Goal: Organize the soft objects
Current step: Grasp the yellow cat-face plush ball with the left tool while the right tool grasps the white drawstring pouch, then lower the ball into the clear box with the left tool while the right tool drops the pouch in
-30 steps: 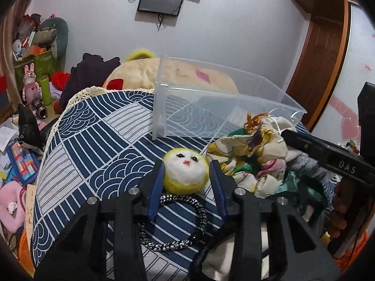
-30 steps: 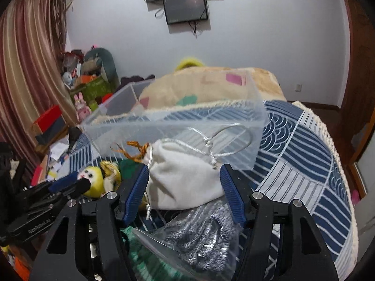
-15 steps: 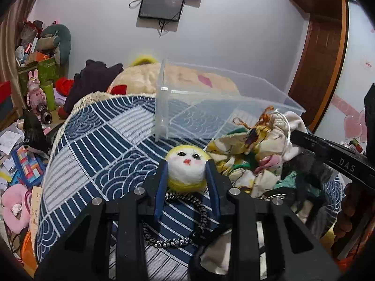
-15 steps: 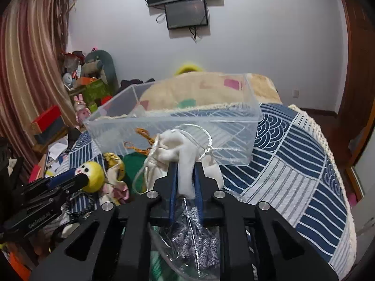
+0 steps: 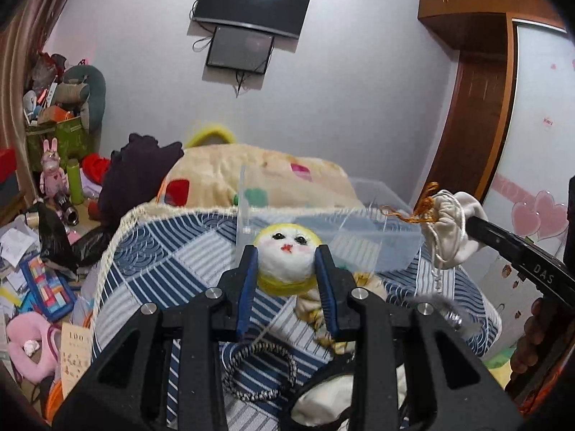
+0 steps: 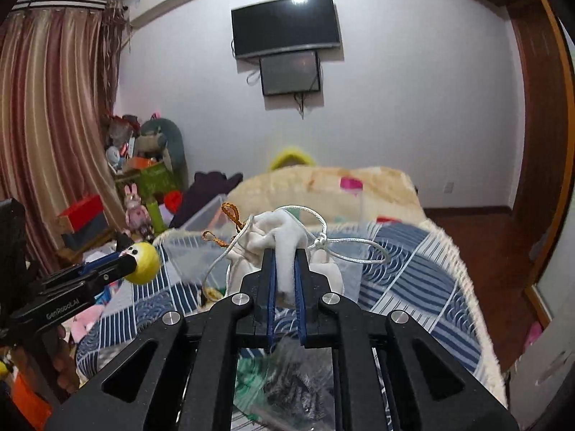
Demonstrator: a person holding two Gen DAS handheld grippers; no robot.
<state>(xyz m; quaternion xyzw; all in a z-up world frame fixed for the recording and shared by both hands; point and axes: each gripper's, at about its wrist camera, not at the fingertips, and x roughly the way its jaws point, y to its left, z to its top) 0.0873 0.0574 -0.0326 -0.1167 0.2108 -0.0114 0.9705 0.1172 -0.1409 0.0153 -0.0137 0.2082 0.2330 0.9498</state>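
Note:
My left gripper (image 5: 286, 256) is shut on a round yellow plush with a white face (image 5: 285, 256) and holds it in the air above the patterned cloth. It also shows in the right wrist view (image 6: 143, 258). My right gripper (image 6: 284, 256) is shut on a white drawstring pouch (image 6: 278, 237) with an orange cord, lifted off the pile. The pouch shows at the right of the left wrist view (image 5: 451, 228). A clear plastic bin (image 5: 323, 222) stands just beyond both held things.
A blue-and-white patterned cloth (image 5: 161, 251) covers the surface. A braided black-and-white cord (image 5: 258, 373) and floral cloth (image 5: 316, 309) lie below my left gripper. A bag of steel wool (image 6: 298, 384) lies under my right gripper. Cluttered floor and toys are at left.
Both grippers closed on their objects and lifted them: the left took the yellow plush, the right took the white pouch. Both now sit higher, near the bin's rim.

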